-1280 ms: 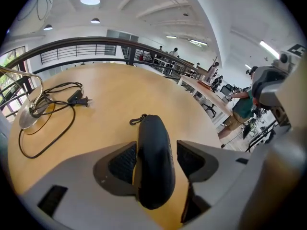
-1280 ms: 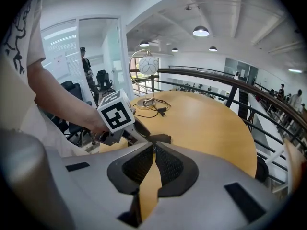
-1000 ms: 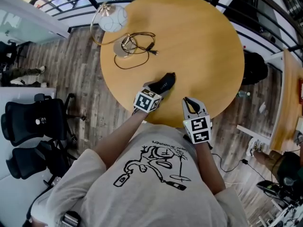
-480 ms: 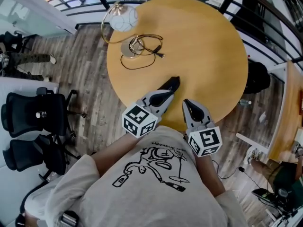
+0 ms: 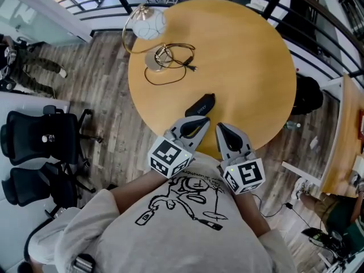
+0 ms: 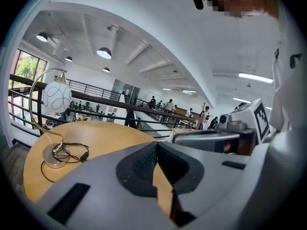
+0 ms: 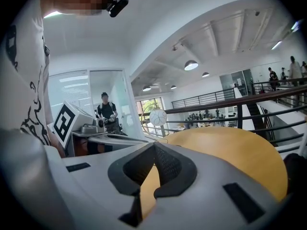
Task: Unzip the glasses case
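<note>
The black glasses case (image 5: 200,104) lies flat on the round wooden table (image 5: 244,56), near its front edge; whether its zip is open I cannot tell. Both grippers hang side by side just in front of it, lifted off the table, close to the person's chest. My left gripper (image 5: 201,120) is shut with nothing in it, its tip just short of the case. My right gripper (image 5: 219,127) is also shut and empty. In the left gripper view (image 6: 156,145) and the right gripper view (image 7: 154,145) the pads meet, and the case is out of sight.
A globe lamp (image 5: 149,24) stands at the table's far left, its cable (image 5: 170,61) looped round the base. Black office chairs (image 5: 40,147) stand on the wooden floor at left. A dark railing (image 5: 114,7) curves behind the table.
My left gripper has lifted off the glasses case and drawn back toward the person. The right gripper has risen too. The case stays on the table.
</note>
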The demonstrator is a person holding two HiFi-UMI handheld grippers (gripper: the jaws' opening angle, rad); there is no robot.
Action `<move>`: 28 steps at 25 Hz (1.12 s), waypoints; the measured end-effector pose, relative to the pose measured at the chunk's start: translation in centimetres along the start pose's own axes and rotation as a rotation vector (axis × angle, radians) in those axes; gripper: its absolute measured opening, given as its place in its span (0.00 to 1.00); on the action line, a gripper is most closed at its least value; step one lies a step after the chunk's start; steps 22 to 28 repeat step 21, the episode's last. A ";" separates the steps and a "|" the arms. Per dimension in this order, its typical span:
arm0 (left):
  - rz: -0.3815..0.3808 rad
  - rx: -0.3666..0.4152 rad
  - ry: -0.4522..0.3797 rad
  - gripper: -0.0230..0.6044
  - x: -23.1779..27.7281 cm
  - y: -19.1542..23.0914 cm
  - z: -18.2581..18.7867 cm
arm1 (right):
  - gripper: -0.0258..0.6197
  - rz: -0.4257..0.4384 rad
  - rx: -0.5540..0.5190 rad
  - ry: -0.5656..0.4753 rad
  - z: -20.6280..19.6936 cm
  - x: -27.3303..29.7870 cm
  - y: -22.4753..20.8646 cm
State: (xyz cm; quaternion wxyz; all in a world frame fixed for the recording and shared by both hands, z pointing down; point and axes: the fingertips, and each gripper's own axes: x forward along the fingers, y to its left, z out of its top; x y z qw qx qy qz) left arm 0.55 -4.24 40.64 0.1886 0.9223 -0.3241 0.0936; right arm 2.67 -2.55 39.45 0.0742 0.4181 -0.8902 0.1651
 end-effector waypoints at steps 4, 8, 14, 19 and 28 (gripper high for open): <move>0.004 0.000 -0.006 0.05 0.0 -0.1 0.1 | 0.07 -0.003 0.005 -0.003 0.0 -0.1 -0.1; 0.015 0.004 0.001 0.05 -0.1 0.1 -0.1 | 0.07 -0.010 0.011 -0.003 0.0 -0.1 -0.3; 0.020 -0.005 0.009 0.05 -0.2 0.0 -0.6 | 0.07 0.005 0.026 0.014 -0.6 -0.1 -0.1; 0.020 -0.009 0.011 0.05 0.1 0.1 -0.5 | 0.07 -0.001 0.021 0.014 -0.5 -0.1 -0.3; 0.020 -0.010 0.014 0.05 0.1 0.2 -0.5 | 0.07 -0.005 0.018 0.012 -0.4 -0.1 -0.5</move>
